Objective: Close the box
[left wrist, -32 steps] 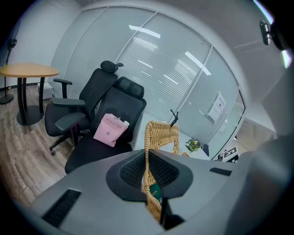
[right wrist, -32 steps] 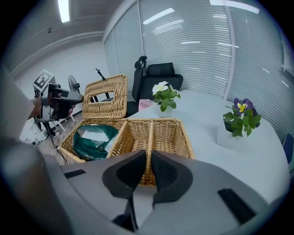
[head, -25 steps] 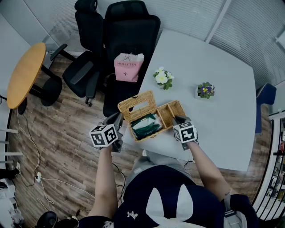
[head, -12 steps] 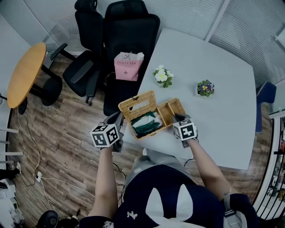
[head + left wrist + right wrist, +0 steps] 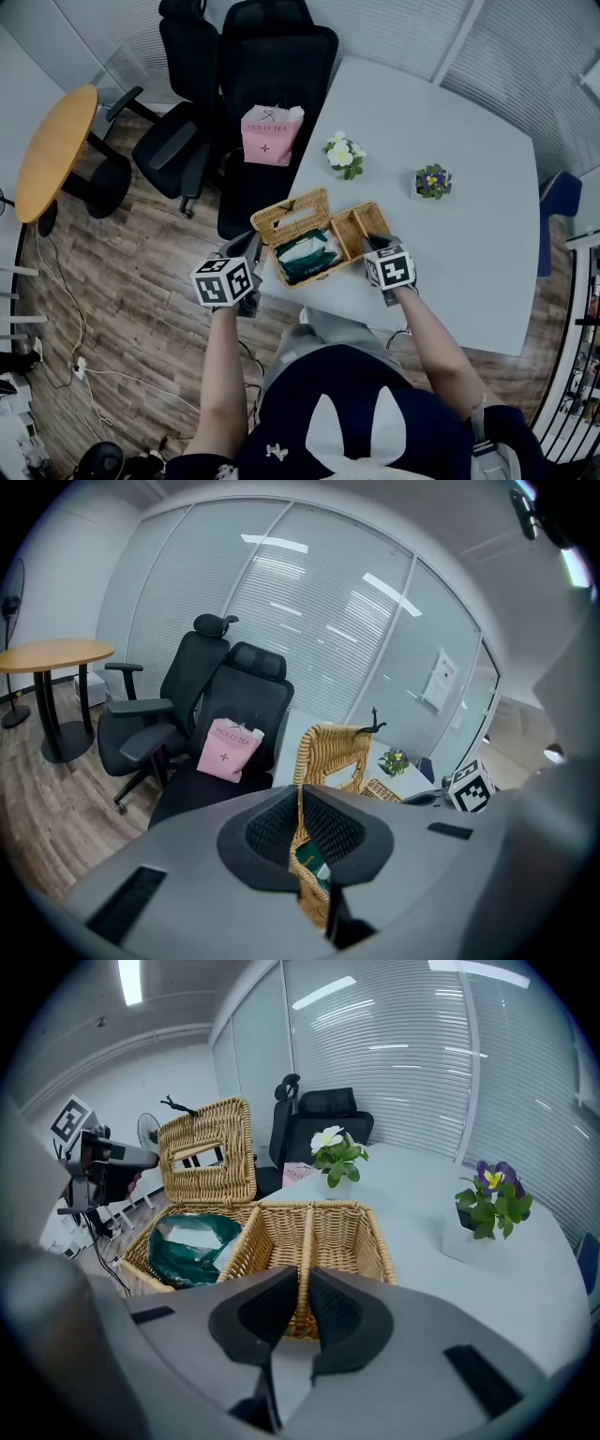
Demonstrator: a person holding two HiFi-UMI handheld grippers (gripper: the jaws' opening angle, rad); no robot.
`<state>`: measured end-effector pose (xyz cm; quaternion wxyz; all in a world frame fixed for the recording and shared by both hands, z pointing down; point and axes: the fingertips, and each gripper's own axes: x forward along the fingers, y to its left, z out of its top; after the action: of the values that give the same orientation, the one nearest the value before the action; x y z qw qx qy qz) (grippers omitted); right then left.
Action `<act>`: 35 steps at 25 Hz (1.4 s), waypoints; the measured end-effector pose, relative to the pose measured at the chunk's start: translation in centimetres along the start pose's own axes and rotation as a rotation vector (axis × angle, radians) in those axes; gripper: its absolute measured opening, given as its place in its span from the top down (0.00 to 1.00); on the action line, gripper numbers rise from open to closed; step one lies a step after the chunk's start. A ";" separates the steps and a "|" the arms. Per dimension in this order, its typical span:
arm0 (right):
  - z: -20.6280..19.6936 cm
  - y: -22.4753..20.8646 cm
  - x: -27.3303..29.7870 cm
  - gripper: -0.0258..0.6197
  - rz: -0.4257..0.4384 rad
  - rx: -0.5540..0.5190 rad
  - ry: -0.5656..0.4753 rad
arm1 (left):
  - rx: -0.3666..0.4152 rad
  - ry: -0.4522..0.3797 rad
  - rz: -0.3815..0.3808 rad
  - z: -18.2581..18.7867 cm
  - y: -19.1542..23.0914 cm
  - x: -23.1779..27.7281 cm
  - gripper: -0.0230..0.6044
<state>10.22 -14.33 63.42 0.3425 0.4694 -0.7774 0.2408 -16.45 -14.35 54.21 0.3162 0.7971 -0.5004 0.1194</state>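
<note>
An office: black swivel chairs [image 5: 277, 70], blinded glass walls [image 5: 319, 621].

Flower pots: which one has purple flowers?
The right pot in the head view, standing alone; the left pot, nearer the pink bag, has white flowers.

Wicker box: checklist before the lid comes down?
1. Left tool grips the lid: ok, shut on its edge.
2. Right tool steadies the box: ok, shut on the near rim.
3. Lid closed: not ok, it stands upright over the left compartment.
4. Green bag low enough for the lid: cannot tell; it lies inside that compartment.
5. Flower pots, white and purple, clear of the box: ok, both stand apart on the table.
</note>
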 end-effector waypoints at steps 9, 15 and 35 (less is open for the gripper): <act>-0.1 0.1 0.2 0.89 0.004 -0.007 -0.002 | 0.131 0.112 -0.075 -2.5 -4.4 2.3 0.92; 0.0 0.0 0.1 0.89 0.001 -0.022 -0.007 | 0.037 0.110 -0.053 -3.3 -2.9 1.9 0.92; -0.1 0.1 0.0 0.89 0.000 -0.012 -0.008 | -0.204 0.076 0.048 -2.7 2.6 2.1 0.72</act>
<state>10.19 -14.21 63.48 0.3422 0.4682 -0.7803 0.2342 -17.42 -14.98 58.41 0.4115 0.7436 -0.5163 0.1055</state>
